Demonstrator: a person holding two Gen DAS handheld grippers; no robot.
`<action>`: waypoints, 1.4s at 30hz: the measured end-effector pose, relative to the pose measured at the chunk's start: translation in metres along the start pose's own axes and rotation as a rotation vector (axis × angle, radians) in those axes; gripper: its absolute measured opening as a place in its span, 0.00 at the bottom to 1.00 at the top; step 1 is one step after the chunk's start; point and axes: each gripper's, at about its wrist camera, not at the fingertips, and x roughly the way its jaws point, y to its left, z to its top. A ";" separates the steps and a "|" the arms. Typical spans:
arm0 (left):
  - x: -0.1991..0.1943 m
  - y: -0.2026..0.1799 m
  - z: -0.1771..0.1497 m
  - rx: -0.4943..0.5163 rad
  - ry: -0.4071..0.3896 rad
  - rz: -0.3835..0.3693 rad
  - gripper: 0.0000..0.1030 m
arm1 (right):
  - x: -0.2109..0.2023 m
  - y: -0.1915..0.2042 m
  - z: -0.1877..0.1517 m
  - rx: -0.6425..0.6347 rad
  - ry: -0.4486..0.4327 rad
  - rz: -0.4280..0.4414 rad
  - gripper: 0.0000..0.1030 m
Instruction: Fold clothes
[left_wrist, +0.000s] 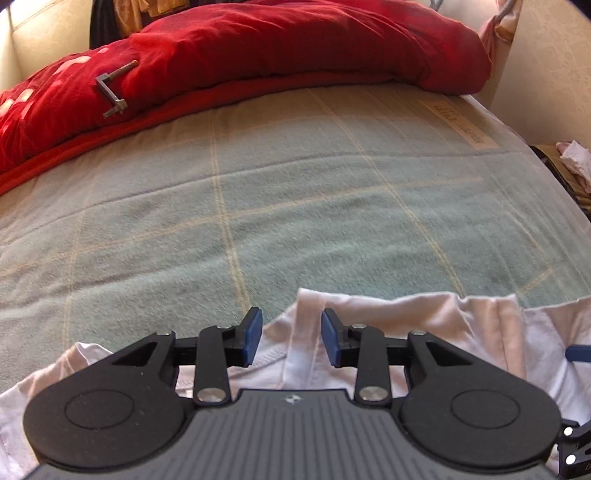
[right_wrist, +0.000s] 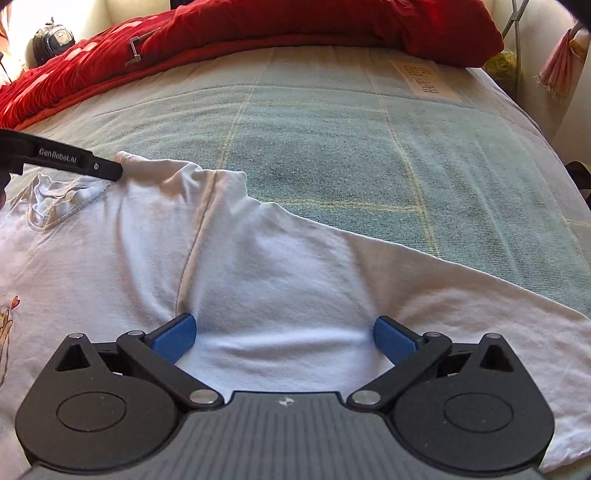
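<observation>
My white shirt (right_wrist: 280, 266) lies flat, creased, collar toward my left, across the bed (right_wrist: 332, 140); left gripper (left_wrist: 291, 338) partly parted, right gripper (right_wrist: 284, 338) spread wide, both empty.

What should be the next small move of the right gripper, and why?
Probably close the right gripper on the white T-shirt: its jaws stand wide open with a raised fold of cloth between the pads, not yet pinched, on the green blanket.

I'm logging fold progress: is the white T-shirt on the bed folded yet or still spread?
Mostly spread: the white T-shirt lies open on the green blanket, collar and sleeve showing, wrinkled, no neat fold.
</observation>
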 end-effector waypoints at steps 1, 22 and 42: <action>-0.009 0.006 0.003 -0.020 -0.017 -0.009 0.34 | -0.004 -0.001 0.002 0.016 0.000 0.016 1.00; -0.048 0.061 -0.050 -0.082 0.064 0.049 0.40 | -0.049 0.132 -0.046 -0.160 0.097 0.289 1.00; -0.054 0.134 -0.084 -0.088 0.105 0.043 0.41 | -0.019 0.185 -0.084 -0.266 0.081 -0.003 1.00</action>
